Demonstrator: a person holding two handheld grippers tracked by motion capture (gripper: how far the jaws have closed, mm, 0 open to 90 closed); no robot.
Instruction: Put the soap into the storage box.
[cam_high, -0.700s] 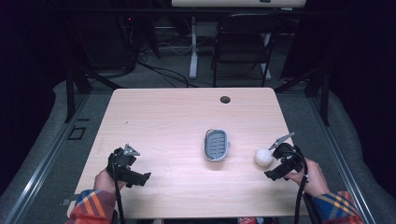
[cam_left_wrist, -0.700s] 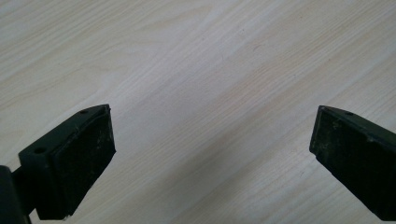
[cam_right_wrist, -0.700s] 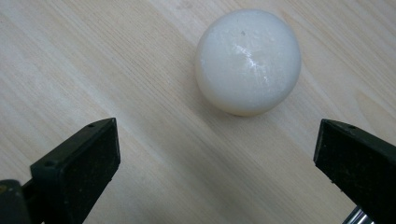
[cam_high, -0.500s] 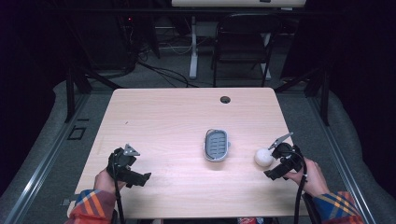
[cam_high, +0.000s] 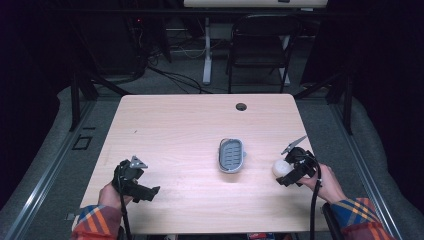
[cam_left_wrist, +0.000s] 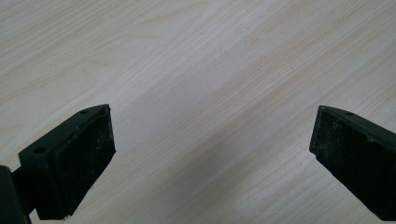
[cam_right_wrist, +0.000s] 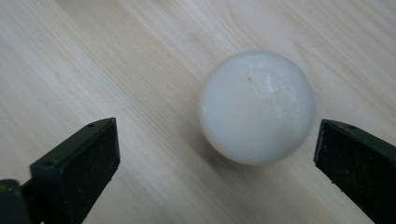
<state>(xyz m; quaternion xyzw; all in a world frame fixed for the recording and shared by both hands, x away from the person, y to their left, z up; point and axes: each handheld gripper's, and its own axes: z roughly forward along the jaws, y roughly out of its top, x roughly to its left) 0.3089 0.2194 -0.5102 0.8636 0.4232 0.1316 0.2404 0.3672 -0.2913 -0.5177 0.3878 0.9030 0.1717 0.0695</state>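
Note:
A white ball rests on the wooden table near its right edge. My right gripper is open, its jaws spread to either side of the ball, which lies closer to the right jaw without touching it. From above, the ball sits just left of that right gripper. A grey slotted soap dish lies at the table's middle. My left gripper hovers open over bare wood near the front left, and in its own view the left gripper has nothing between the jaws.
A round cable hole sits near the table's far edge. Beyond the table stand a dark chair and a white desk leg. Black frame rails run along both sides of the floor.

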